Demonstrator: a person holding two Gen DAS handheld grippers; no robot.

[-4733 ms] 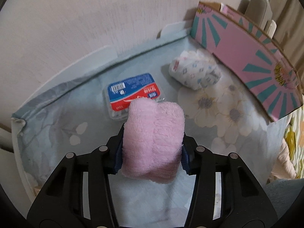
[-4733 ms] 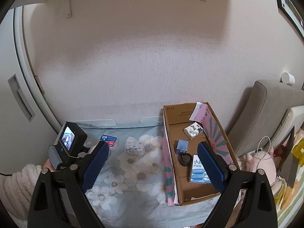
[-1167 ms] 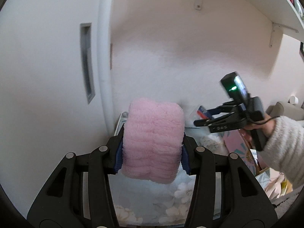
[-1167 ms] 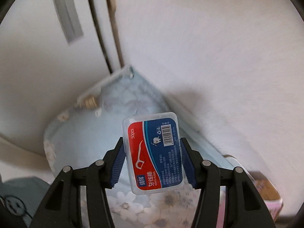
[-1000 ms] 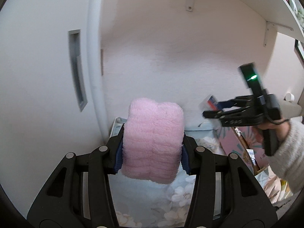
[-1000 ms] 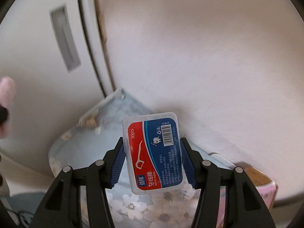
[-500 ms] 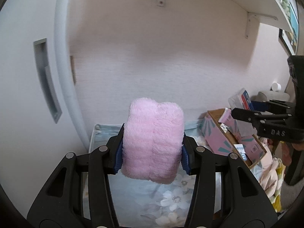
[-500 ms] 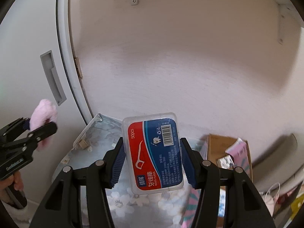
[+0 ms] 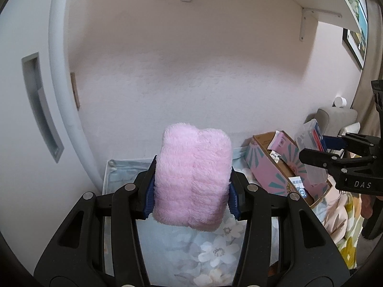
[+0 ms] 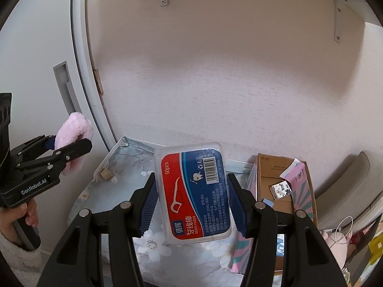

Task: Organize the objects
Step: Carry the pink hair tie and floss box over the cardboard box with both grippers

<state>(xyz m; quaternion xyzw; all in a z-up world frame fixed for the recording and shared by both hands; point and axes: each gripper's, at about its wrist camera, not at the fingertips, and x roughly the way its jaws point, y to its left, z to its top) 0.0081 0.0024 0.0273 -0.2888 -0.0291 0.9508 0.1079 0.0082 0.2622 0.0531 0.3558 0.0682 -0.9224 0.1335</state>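
My left gripper (image 9: pixel 192 192) is shut on a fluffy pink rolled cloth (image 9: pixel 192 177) and holds it in the air above the floral-covered table (image 9: pixel 215 248). It also shows in the right wrist view (image 10: pixel 71 132) at far left. My right gripper (image 10: pixel 192 206) is shut on a clear dental floss box (image 10: pixel 194 193) with a red and blue label, held above the table. That box also shows in the left wrist view (image 9: pixel 311 157), above the open cardboard box (image 9: pixel 275 169).
The cardboard box with pink and teal sides (image 10: pixel 282 189) stands at the table's right and holds several small packets. A white cabinet door with a recessed handle (image 9: pixel 40 110) is on the left. A wall shelf (image 9: pixel 320 2) is above. Cushions and soft things (image 10: pixel 342 205) lie to the right.
Both grippers have drawn back and up from the table, each still holding its object. The right gripper has swung right, now over the cardboard box.
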